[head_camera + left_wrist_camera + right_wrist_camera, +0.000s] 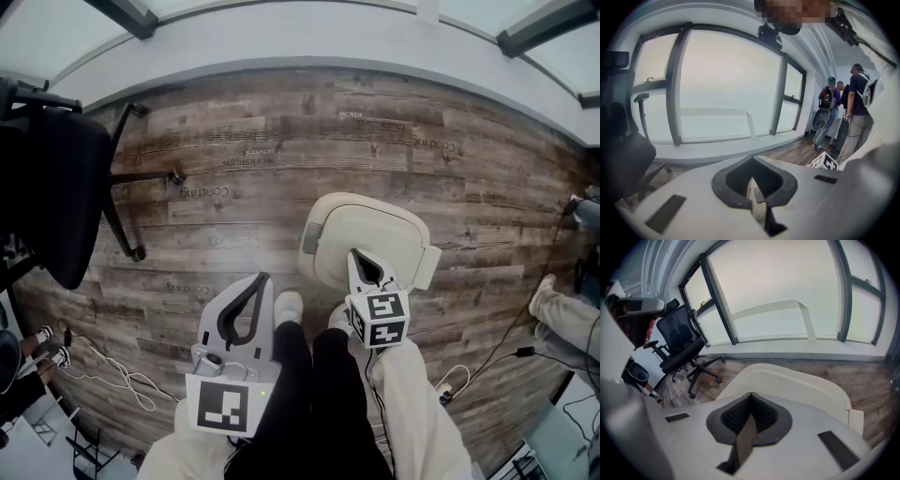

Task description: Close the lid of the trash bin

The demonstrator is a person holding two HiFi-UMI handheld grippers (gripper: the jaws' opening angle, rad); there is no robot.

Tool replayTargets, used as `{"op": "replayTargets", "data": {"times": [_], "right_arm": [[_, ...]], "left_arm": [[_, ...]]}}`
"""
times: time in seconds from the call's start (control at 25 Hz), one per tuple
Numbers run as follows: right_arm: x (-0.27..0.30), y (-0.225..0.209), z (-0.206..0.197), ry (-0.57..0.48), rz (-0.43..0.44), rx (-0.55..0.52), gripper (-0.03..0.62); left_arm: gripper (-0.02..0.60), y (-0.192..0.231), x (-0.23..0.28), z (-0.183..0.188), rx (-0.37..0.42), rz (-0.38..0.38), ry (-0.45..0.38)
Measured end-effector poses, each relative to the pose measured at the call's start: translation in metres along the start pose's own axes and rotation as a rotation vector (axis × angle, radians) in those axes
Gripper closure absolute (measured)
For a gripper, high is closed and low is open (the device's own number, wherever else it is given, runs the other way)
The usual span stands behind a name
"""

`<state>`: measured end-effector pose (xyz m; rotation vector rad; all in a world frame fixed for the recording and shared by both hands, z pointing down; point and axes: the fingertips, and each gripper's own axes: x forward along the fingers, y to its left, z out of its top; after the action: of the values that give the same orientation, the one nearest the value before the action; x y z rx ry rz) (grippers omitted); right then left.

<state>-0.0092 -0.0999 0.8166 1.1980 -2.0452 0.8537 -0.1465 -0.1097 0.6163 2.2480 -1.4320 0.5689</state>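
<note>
The cream trash bin (366, 234) stands on the wooden floor in front of my feet, and its lid (797, 380) lies down flat on top. My right gripper (354, 253) hangs just above the near edge of the lid, jaws shut with nothing between them; in the right gripper view the gripper (750, 393) points across the lid. My left gripper (262, 277) is to the left of the bin, apart from it, above my white shoe (289, 305). It is shut and holds nothing, and in its own view the gripper (751, 158) points at the window.
A black office chair (56, 187) stands at the left, with its wheeled base (141, 178) reaching toward the middle. Cables (112, 370) lie on the floor at lower left and lower right. Several people (855, 112) stand at the right, and another person's leg (562, 314) is close by.
</note>
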Motion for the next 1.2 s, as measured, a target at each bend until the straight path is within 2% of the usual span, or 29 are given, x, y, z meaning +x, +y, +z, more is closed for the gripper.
{"op": "replayTargets", "data": {"times": [0.88,1.2], "right_arm": [[0.013,-0.001,-0.007,0.045,-0.010,-0.026,0.571],[0.014,0.000,-0.004,0.033,-0.015,-0.034,0.571]], "left_arm": [[0.574,-0.002,0.009,-0.002,-0.002,-0.008,0.019],[0.574,0.000,0.009,-0.006,-0.011,-0.001,0.022]]}}
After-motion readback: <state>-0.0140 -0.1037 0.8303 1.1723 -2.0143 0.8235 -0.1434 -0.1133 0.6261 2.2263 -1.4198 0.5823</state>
